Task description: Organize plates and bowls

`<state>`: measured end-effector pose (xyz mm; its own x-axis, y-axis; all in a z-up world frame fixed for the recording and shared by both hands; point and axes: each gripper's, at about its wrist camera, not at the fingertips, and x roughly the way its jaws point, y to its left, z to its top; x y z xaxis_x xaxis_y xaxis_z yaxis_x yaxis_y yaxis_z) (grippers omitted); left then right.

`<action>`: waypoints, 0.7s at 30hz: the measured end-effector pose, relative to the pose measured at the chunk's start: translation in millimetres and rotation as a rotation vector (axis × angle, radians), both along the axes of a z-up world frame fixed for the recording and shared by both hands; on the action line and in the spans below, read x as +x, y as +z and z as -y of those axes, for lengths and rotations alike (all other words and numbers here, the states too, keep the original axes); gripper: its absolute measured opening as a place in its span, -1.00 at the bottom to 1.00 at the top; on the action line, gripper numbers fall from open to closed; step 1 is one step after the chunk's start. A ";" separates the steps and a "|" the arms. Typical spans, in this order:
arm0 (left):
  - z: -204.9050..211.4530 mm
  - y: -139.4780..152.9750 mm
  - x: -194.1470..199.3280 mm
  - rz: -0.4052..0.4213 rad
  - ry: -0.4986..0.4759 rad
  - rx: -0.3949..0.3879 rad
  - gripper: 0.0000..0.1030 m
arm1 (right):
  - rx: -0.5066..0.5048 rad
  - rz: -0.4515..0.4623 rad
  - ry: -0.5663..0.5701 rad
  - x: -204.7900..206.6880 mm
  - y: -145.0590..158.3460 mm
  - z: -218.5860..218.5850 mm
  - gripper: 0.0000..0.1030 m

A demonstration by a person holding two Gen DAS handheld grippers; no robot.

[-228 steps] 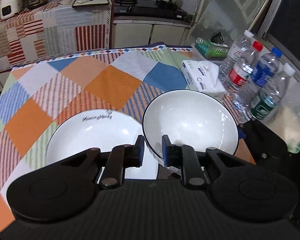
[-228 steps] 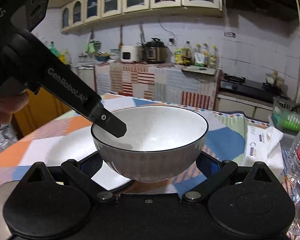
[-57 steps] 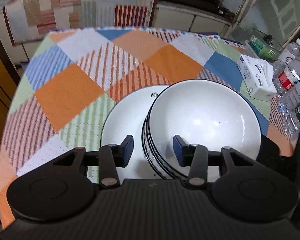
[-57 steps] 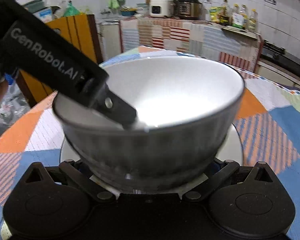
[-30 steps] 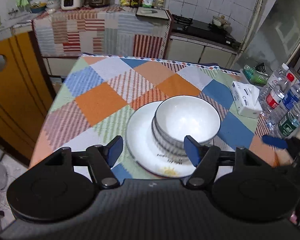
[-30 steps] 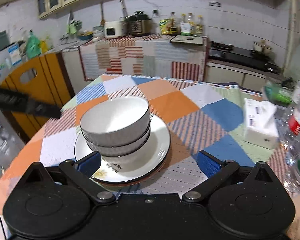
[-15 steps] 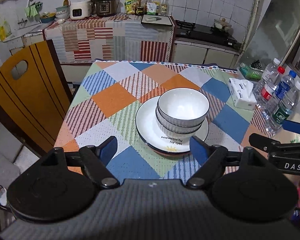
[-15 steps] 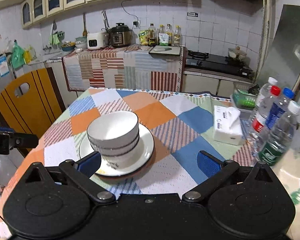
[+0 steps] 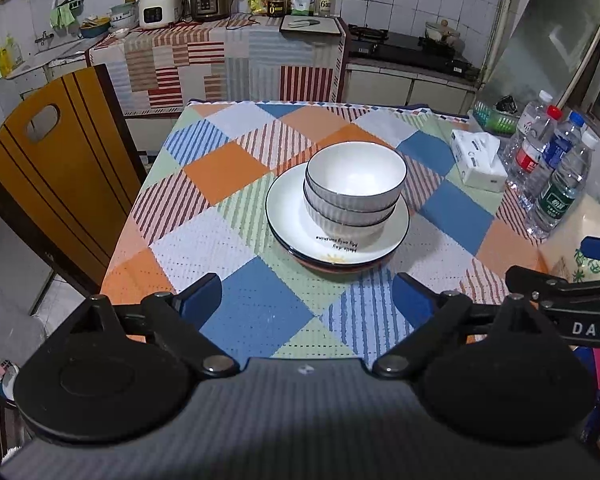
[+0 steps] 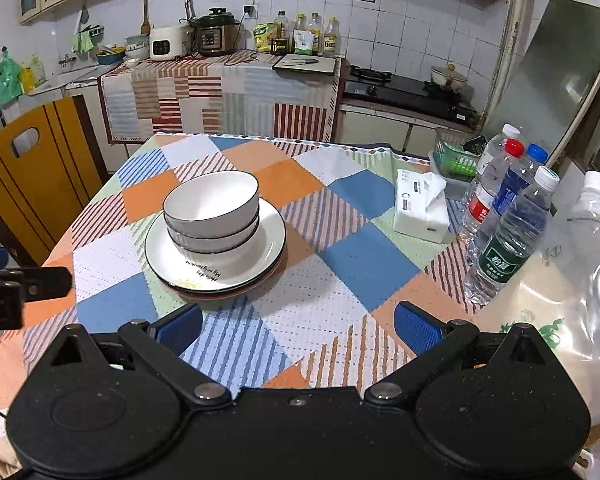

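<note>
Stacked white bowls (image 9: 355,184) (image 10: 211,208) with dark rims sit on white plates (image 9: 288,212) (image 10: 270,232), which rest on an orange one, in the middle of the checked tablecloth (image 9: 236,168) (image 10: 348,264). My left gripper (image 9: 306,300) hangs well back over the table's near edge, its jaws still opening with nothing between them. My right gripper (image 10: 298,330) is open too, empty and far from the stack. Each gripper's black arm shows at the edge of the other's view.
A tissue pack (image 9: 478,160) (image 10: 420,208), several water bottles (image 9: 556,176) (image 10: 508,224) and a green basket (image 10: 456,164) stand along the table's right side. A yellow wooden chair (image 9: 52,176) (image 10: 32,172) stands at the left. Kitchen counters with appliances lie behind.
Both grippers have let go of the bowls and pulled back and up from the stack. The left jaws have widened. The bowls now sit nested on the plates.
</note>
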<state>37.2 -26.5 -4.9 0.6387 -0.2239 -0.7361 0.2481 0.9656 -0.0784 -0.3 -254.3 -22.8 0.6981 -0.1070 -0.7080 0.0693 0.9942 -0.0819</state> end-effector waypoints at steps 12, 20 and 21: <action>-4.5 -3.8 -5.1 -0.018 0.033 0.019 0.84 | 0.001 -0.023 0.002 -3.4 -1.9 -4.7 1.00; -2.4 2.4 -9.9 -0.005 0.023 0.023 0.84 | -0.010 -0.030 -0.002 -6.1 -1.9 -6.0 1.00; -2.0 3.0 -10.8 -0.003 0.024 0.024 0.84 | -0.010 -0.030 0.000 -6.8 -1.4 -6.4 1.00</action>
<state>26.4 -24.6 -1.9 0.6415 -0.1910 -0.7430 0.2245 0.9729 -0.0563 -7.1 -247.8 -24.2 0.6768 -0.1145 -0.7272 0.0670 0.9933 -0.0941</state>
